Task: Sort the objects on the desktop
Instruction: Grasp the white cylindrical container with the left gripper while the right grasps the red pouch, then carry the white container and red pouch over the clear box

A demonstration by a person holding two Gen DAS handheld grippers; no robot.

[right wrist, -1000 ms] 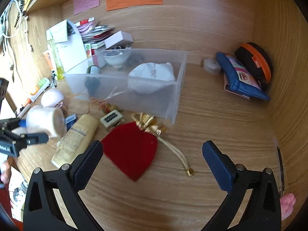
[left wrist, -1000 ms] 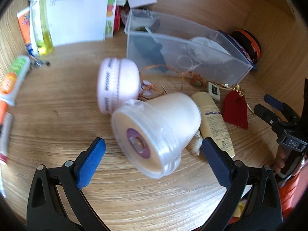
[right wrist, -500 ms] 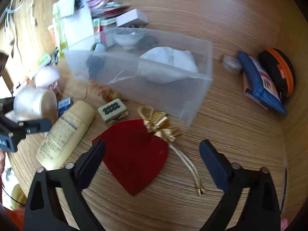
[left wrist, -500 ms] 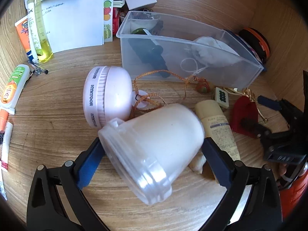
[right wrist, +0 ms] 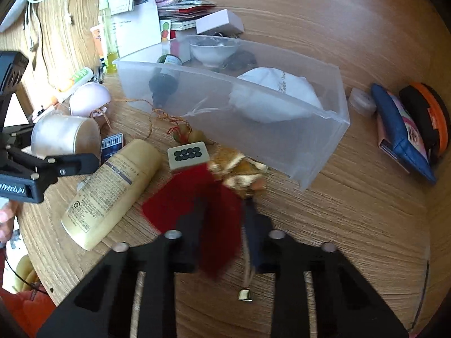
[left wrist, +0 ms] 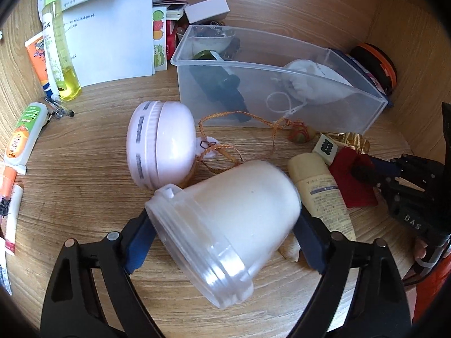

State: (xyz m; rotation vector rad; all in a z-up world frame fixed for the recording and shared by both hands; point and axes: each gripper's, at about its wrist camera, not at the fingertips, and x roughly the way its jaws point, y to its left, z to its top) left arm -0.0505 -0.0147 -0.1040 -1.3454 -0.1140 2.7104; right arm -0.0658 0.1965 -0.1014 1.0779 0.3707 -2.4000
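Note:
My left gripper (left wrist: 222,233) is shut on a white plastic jar (left wrist: 225,214) lying on its side on the wooden desk; the jar also shows in the right wrist view (right wrist: 64,138). My right gripper (right wrist: 222,214) is shut on a red velvet pouch (right wrist: 174,200) with a gold bow (right wrist: 239,171) and cord. The pouch shows in the left wrist view (left wrist: 352,180), pinched by the right gripper (left wrist: 363,169). A clear plastic bin (right wrist: 310,152) behind holds a dark bottle (right wrist: 165,80), a white pouch (right wrist: 276,95) and a bowl (right wrist: 211,50).
A pink round case (left wrist: 160,143), cream tube (right wrist: 112,188), mahjong tile (right wrist: 188,155) and orange cord (left wrist: 225,152) lie between the grippers. Papers (left wrist: 110,39), a yellow bottle (left wrist: 59,48) and tubes (left wrist: 25,135) sit left. A blue wallet (right wrist: 400,129) and orange-black case (right wrist: 431,115) sit right.
My left gripper closed in around the jar and gripped it. My right gripper moved down onto the red pouch and shut on it.

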